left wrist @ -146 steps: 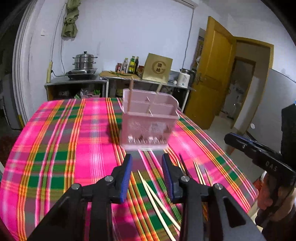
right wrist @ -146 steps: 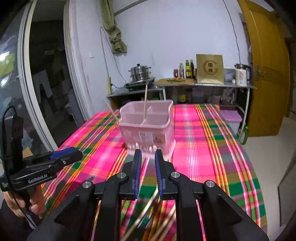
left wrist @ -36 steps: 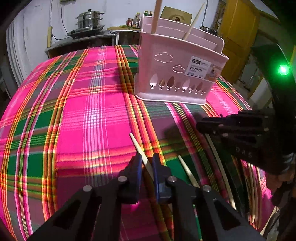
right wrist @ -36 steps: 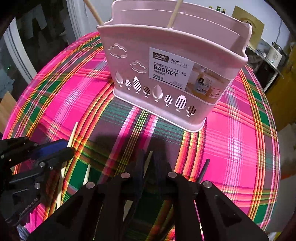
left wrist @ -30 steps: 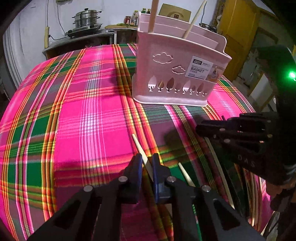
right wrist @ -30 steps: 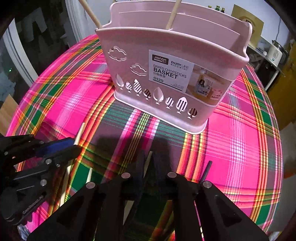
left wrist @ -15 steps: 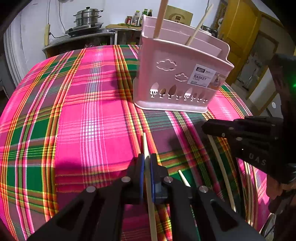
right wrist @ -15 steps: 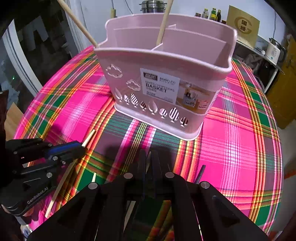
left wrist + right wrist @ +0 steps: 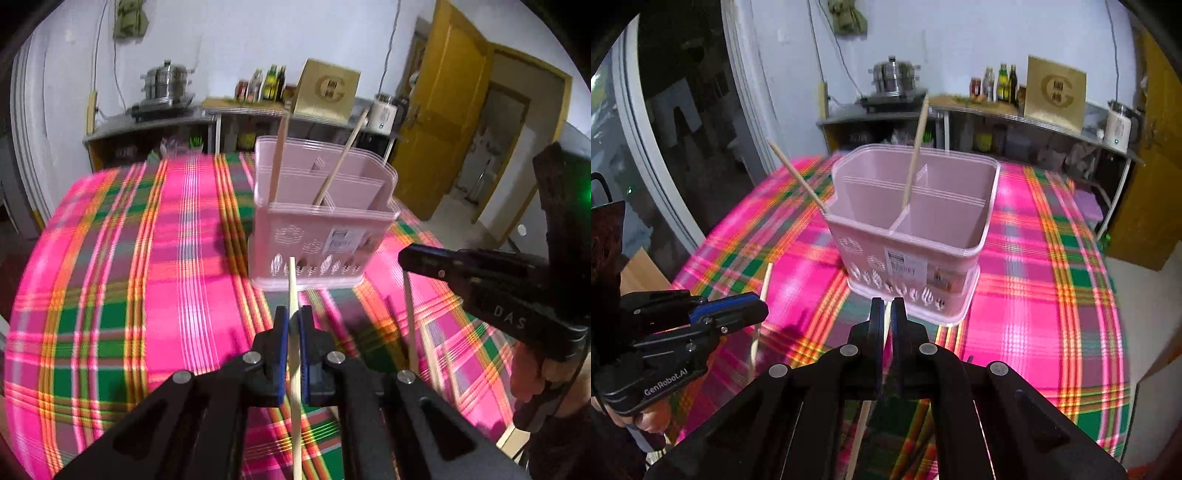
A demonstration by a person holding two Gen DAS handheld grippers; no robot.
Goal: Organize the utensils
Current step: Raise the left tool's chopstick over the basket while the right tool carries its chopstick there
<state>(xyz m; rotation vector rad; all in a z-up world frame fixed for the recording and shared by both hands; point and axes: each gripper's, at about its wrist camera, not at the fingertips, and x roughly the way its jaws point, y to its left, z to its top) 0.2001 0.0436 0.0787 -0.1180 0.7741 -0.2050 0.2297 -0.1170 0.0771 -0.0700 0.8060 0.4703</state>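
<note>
Left claw (image 9: 291,321): blue pads pressed together on a pale wooden chopstick (image 9: 294,354). The stick runs lengthwise between the pads; its tip pokes out ahead of the claw toward the holder, its tail drops back under the claw body. Stick is clear of the tabletop.

Right claw (image 9: 887,312): jaws nearly touching, pinching a second pale chopstick (image 9: 860,432). Only a thin sliver shows in the gap; the long end trails down behind and below the claw, left of centre.

Pink divided chopstick basket (image 9: 325,229) stands upright on the tabletop, straight ahead of both claws and near them. From the left claw it sits just past the held stick's tip, slightly right. Label and cut-out shapes face the claws.

Already inside the basket: two chopsticks. In the right wrist view one (image 9: 916,147) stands near the middle divider, close to upright; the other (image 9: 798,177) leans out over the left corner of the rim.

Plaid cloth (image 9: 177,280), pink, green and orange, covers the tabletop.

Each claw shows in the other's view: the right one off to the right of the left claw, its stick hanging down; the left one low and to the left of the right claw.

More loose sticks on the cloth below the right claw; count unclear, blurred.
</note>
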